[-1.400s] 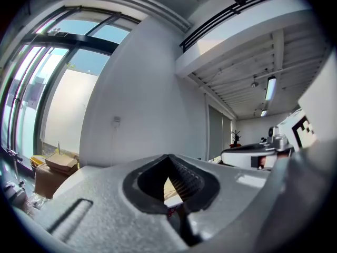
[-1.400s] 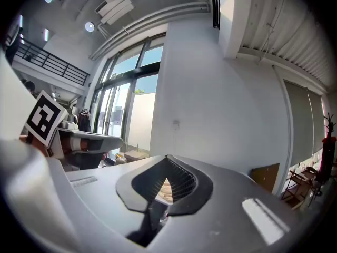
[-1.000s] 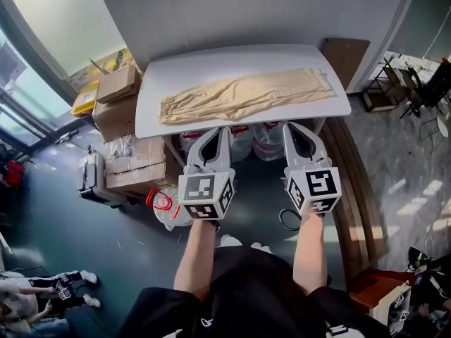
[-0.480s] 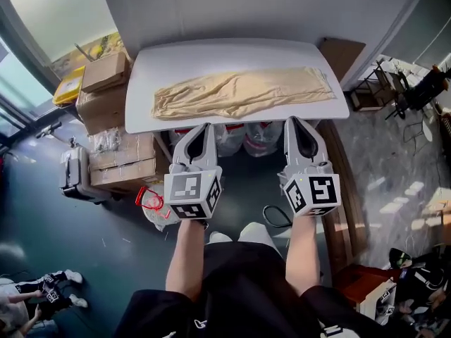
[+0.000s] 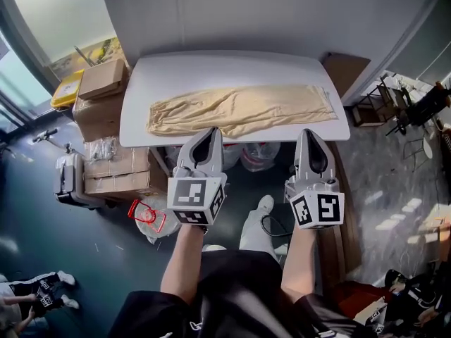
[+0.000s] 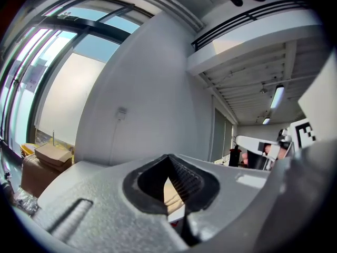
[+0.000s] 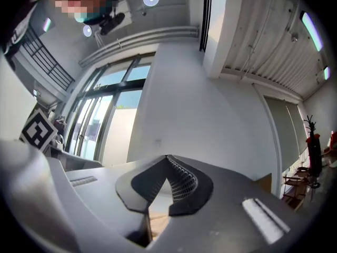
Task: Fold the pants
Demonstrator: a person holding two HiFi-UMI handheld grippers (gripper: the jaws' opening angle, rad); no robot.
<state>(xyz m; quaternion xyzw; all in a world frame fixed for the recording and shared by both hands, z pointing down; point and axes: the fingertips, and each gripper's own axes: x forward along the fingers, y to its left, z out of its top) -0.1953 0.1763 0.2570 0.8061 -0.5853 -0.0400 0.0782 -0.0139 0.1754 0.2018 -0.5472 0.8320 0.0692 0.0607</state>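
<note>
Beige pants (image 5: 239, 110) lie stretched lengthwise across the white table (image 5: 211, 69), gathered waistband at the left and leg hems at the right. My left gripper (image 5: 212, 130) hangs level at the table's near edge, just short of the pants' front edge, jaws shut and empty. My right gripper (image 5: 310, 132) is at the near edge below the hem end, also shut on nothing. In the left gripper view the closed jaws (image 6: 168, 157) fill the frame, with a sliver of the pants (image 6: 171, 194) showing through them. The right gripper view shows its closed jaws (image 7: 167, 157) against the wall.
Cardboard boxes (image 5: 106, 90) are stacked left of the table, with a grey suitcase (image 5: 70, 182) on the floor beside them. Plastic bags (image 5: 257, 153) sit under the table. A brown board (image 5: 345, 65) leans at the right corner. A red-framed item (image 5: 144, 213) lies near my feet.
Both grippers have moved forward toward the table, and their tips now reach its near edge. Both stay shut. The pants have not moved.
</note>
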